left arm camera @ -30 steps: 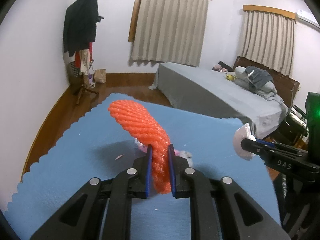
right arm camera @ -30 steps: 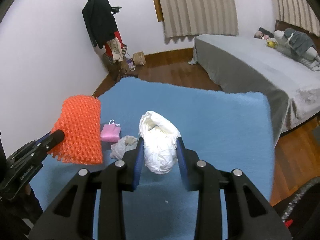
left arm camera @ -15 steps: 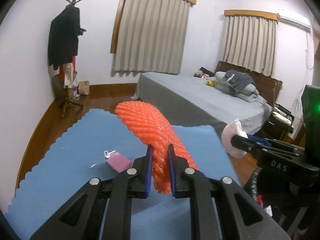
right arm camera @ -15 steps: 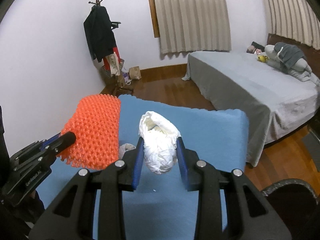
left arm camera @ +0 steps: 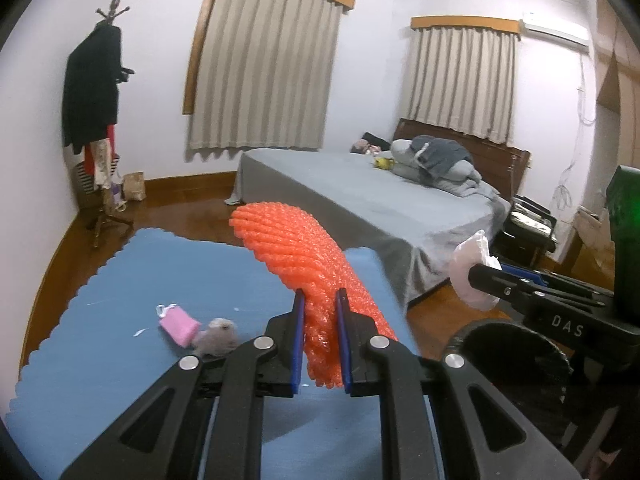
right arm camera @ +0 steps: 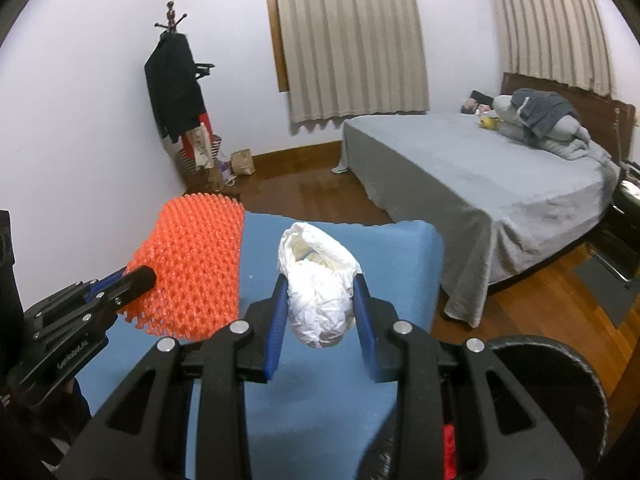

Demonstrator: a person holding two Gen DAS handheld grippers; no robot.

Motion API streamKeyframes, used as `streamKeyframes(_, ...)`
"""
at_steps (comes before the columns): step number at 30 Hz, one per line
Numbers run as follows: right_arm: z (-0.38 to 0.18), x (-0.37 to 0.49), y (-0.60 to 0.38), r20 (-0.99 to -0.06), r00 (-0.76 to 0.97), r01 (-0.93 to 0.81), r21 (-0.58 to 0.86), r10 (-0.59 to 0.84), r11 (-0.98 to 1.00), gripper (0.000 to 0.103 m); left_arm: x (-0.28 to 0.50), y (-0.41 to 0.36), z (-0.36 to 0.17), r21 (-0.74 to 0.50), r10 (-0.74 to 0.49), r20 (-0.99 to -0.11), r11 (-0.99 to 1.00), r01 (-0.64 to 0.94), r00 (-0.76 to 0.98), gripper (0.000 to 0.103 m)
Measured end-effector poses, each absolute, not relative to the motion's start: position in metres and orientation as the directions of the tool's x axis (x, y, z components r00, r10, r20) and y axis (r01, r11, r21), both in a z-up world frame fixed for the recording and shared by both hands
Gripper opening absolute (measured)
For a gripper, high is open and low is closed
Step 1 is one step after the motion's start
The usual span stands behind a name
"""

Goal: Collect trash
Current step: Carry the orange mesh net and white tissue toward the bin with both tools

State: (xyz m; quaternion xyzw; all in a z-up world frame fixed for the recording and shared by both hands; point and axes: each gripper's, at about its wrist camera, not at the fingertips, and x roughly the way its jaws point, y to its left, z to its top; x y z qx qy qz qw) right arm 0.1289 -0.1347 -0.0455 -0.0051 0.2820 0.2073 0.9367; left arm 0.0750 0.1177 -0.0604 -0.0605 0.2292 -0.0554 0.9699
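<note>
The left gripper (left arm camera: 320, 336) pinched an orange foam net (left arm camera: 304, 264) between its blue pads, and the right gripper (right arm camera: 320, 320) clamped a crumpled white paper wad (right arm camera: 320, 284); both were held above the blue mat (left arm camera: 120, 280); a black bin (right arm camera: 560, 392) stood low at the right, near the grippers; on the mat lay a pink pouch (left arm camera: 178, 322) touching a grey crumpled scrap (left arm camera: 218, 338); farther off stood a grey bed (left arm camera: 360, 200) and a coat rack (left arm camera: 98, 120).
</note>
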Motion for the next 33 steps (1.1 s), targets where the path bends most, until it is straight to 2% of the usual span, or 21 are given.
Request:
streamKeyframes(20,-0.047,0.087,-0.256,-0.523,0.829,-0.173,0.1,0.2,0.98,0.031,0.064,0.008,-0.05,-0.113,-0.328,-0.423,0.944,0.31,0.845,0.015)
streamKeyframes(33,-0.064,0.063,-0.314,-0.548,0.833,-0.036,0.078,0.073,0.996,0.031,0.067,-0.048,-0.057,-0.105,-0.44,-0.446,0.89,0.443,0.779,0.015)
